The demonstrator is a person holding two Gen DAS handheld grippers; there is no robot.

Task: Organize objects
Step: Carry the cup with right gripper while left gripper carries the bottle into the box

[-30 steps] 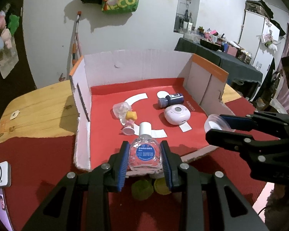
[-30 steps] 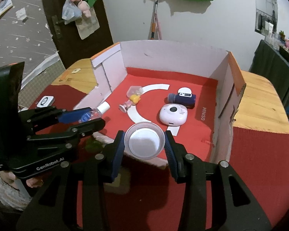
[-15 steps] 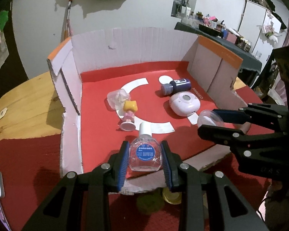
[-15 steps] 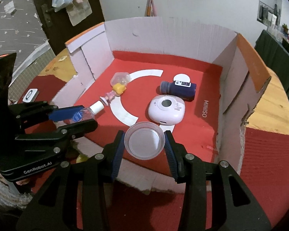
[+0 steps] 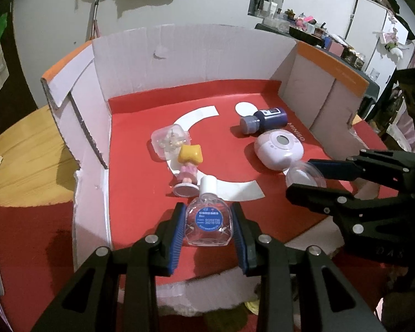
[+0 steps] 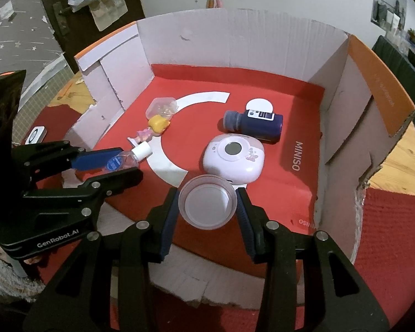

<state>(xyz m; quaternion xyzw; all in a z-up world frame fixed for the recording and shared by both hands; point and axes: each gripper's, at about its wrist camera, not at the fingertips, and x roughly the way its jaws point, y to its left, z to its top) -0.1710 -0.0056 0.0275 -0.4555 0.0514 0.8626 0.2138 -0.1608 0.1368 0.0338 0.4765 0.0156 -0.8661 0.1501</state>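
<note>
My left gripper (image 5: 208, 222) is shut on a small clear bottle (image 5: 207, 218) with a white cap and blue round label, held over the near part of the open cardboard box (image 5: 179, 55). My right gripper (image 6: 207, 206) is shut on a round clear jar with a white lid (image 6: 206, 203), just in front of the pink toy camera (image 6: 233, 160). Each gripper shows in the other's view: the right gripper (image 5: 304, 178) at the right, the left gripper (image 6: 116, 164) at the left. Inside the box lie a dark blue bottle (image 6: 253, 121), a yellow-haired doll (image 5: 189, 166) and a clear capsule (image 5: 170, 141).
The box has a red floor and white walls with orange tops, its near wall (image 6: 207, 285) torn low. It stands on a wooden table (image 5: 22, 152) partly covered by red cloth (image 6: 387, 235). A white device (image 6: 36, 135) lies at the left. Yellow-green objects (image 5: 251, 305) lie under the near edge.
Both grippers have moved forward and down over the box's near edge, still holding the bottle and the jar. The box contents now appear closer.
</note>
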